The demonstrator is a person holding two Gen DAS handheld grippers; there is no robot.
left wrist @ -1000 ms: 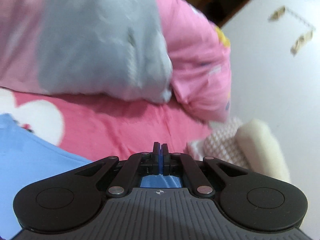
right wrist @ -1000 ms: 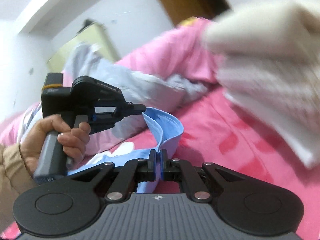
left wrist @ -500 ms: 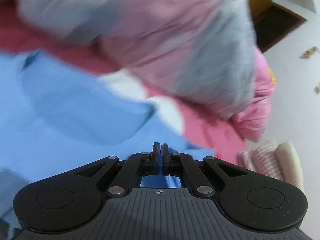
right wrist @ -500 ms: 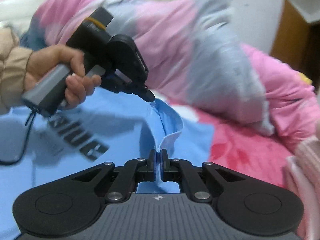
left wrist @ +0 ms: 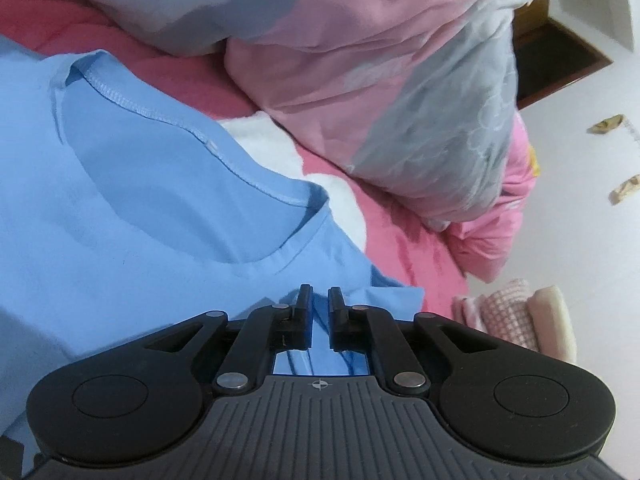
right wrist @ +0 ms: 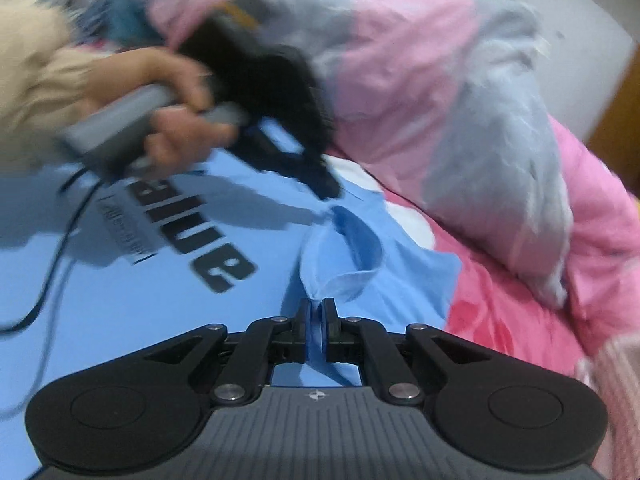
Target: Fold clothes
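Right gripper (right wrist: 319, 312) pinches a fold of the blue T-shirt (right wrist: 140, 300) at its collar; left gripper (left wrist: 319, 300) hovers spread just above the fabric. That shirt lies flat on the pink bed (left wrist: 404, 248), the bundled duvet (left wrist: 400, 80) beyond it.

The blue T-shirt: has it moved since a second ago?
Yes. The blue T-shirt was held up off the pink bedspread; now it lies spread flat on it, beside the pink-and-grey quilt.
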